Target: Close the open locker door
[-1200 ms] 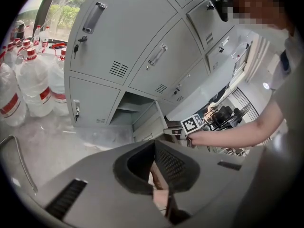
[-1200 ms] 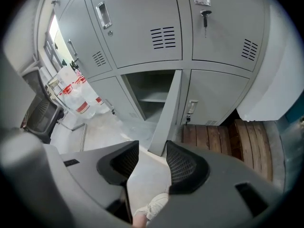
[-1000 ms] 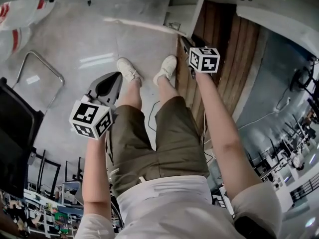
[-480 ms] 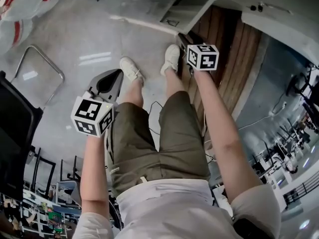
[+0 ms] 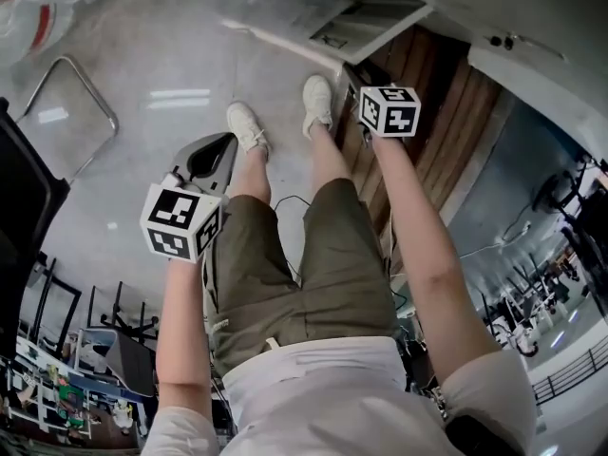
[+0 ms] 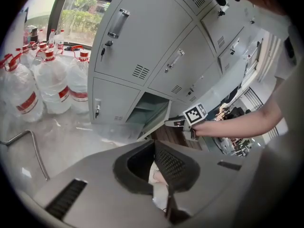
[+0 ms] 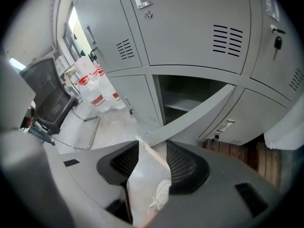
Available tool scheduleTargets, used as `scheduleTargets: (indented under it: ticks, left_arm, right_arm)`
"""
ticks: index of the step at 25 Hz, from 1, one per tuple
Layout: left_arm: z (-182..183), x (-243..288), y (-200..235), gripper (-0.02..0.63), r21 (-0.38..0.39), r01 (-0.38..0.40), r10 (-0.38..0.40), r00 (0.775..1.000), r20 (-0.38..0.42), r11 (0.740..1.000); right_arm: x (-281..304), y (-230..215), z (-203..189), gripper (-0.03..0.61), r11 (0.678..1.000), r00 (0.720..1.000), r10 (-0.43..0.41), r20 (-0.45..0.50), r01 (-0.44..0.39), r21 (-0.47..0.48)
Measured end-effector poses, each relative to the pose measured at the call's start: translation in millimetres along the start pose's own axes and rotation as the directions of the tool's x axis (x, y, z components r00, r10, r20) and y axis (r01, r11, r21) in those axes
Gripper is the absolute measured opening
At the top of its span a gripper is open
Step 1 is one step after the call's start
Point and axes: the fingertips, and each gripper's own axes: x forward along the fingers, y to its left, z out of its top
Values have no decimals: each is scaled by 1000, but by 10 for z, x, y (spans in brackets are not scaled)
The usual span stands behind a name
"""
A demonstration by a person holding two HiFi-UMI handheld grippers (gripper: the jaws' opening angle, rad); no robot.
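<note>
Two tongs (image 6: 154, 148) (image 7: 153, 148), one open locker door (image 7: 192, 119), two shoes (image 5: 246, 127) (image 5: 316, 104).

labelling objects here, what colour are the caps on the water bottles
Red, on the water bottles, clearest in the left gripper view.

The open locker door (image 7: 199, 115) loses its lower edge behind the right gripper (image 7: 152, 144) (upper lockers (image 7: 190, 23) run off the frame).

place: office | cues: lockers (image 7: 190, 27), water bottles (image 6: 50, 82), desk chair (image 7: 52, 106)
</note>
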Motion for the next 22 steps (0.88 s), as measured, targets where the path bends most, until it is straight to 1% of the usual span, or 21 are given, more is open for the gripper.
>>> scheduleTargets:
  ticks: [7,10,16,22]
  left_arm:
    - [-87,-3,-24,2,-22,-52,52,999,-8,998]
    - [-78,-16,-25,2,-46,-68,69,998,4,997]
    - [-87,-28,-9,2,-95,-104,106,994,15,990]
    - [-126,21,-25,2,-151,-116,120,993,18,982]
  right_arm:
    - [116,42,168,186,997,999,42,-2,-42,-60]
    - [168,68,233,183,993,998,57,-7,-58,-107]
    - [259,93,390,173,983,996,88,-11,-88,-159]
    - [420,121,526,178,970,993,111,-32,-116,-215]
